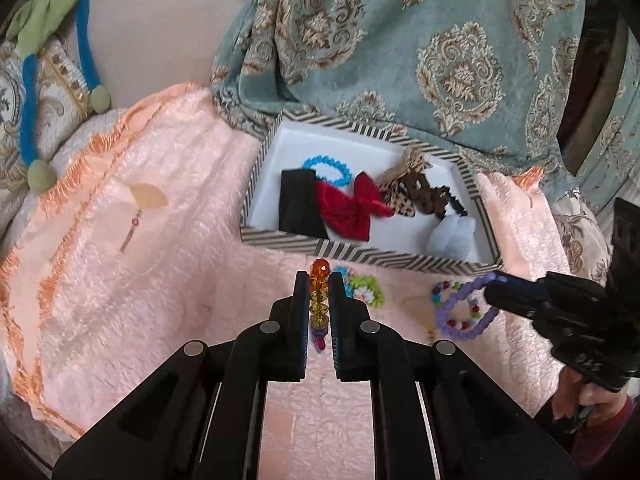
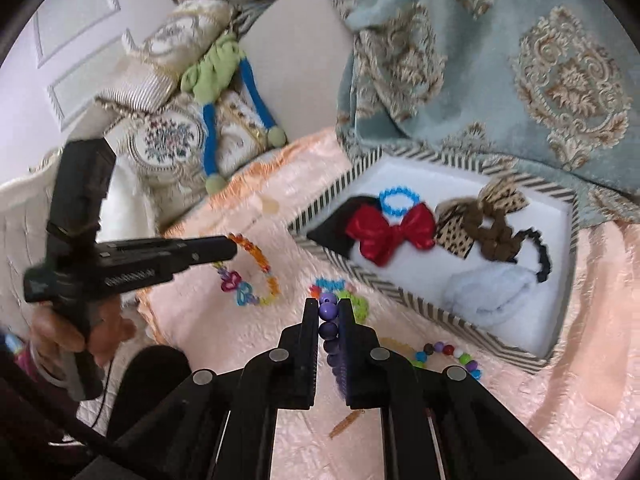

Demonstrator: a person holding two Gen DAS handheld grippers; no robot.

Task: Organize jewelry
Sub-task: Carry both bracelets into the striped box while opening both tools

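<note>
Now both grippers are gripping beads over the pink quilt (image 1: 140,280). The left gripper (image 1: 319,280) is pinching narrow on an amber bead bracelet (image 1: 319,300), its far end dangling in bright colours in the right wrist view. The right gripper (image 2: 329,308) is clamping tight on a purple bead bracelet (image 2: 328,320). Just beyond them, the striped tray (image 1: 320,246) is holding a red bow (image 1: 352,208), a blue bracelet (image 1: 332,168) and a leopard bow (image 1: 404,188).

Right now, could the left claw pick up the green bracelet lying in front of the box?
Probably not yet: the left claw is already shut on an amber bracelet. The green bracelet lies uncovered.
</note>
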